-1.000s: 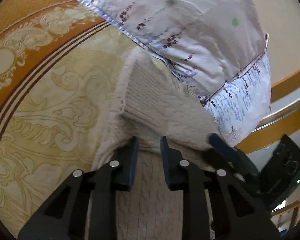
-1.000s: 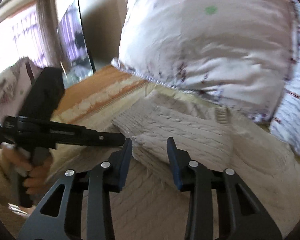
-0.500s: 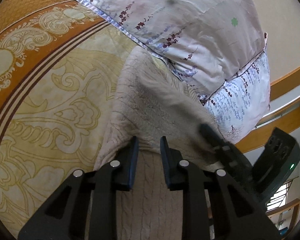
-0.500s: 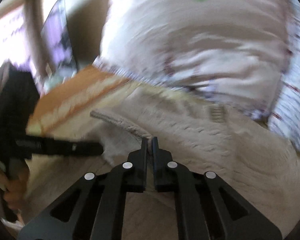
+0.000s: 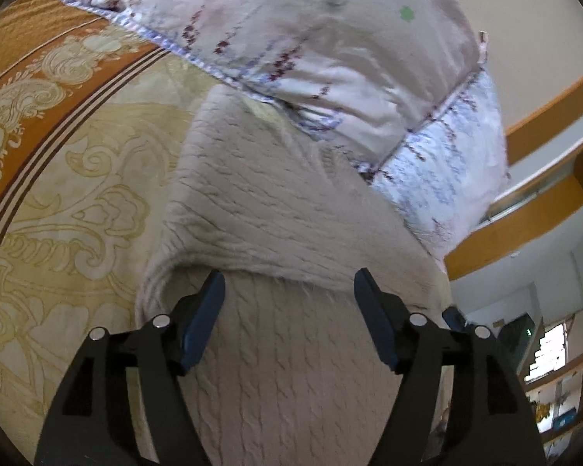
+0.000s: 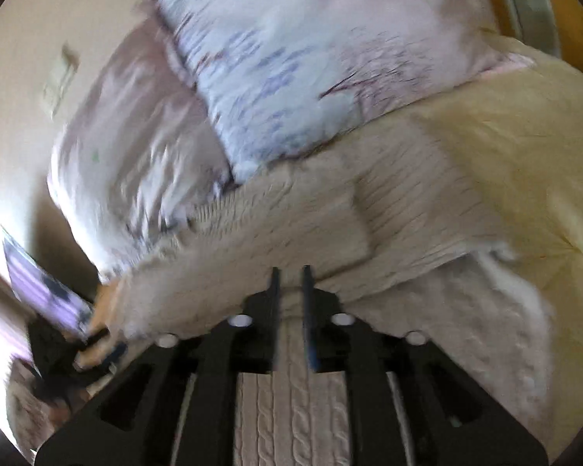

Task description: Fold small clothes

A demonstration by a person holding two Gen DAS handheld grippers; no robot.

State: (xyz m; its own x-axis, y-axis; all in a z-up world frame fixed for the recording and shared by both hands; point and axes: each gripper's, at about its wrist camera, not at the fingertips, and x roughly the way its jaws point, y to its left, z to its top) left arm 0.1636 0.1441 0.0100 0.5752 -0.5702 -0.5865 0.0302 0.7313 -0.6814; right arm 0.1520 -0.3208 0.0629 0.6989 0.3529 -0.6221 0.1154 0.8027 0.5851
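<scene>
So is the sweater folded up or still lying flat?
Partly folded. The sweater has one layer doubled over another, its folded edge showing just ahead of the open left gripper. How neat the fold is, cannot tell.

left gripper (image 5: 289, 291): black frame, blue pads, silver screws | right gripper (image 6: 290, 291): black frame, silver screws

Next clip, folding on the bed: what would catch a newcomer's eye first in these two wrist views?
The cream cable-knit sweater fills the centre of both views, a folded layer lying across it, on the gold patterned bedspread. Behind it a floral pillow overlaps its far edge. The left gripper is open above the knit, while the right gripper is nearly shut with knit between its fingers; that view is motion-blurred.
</scene>
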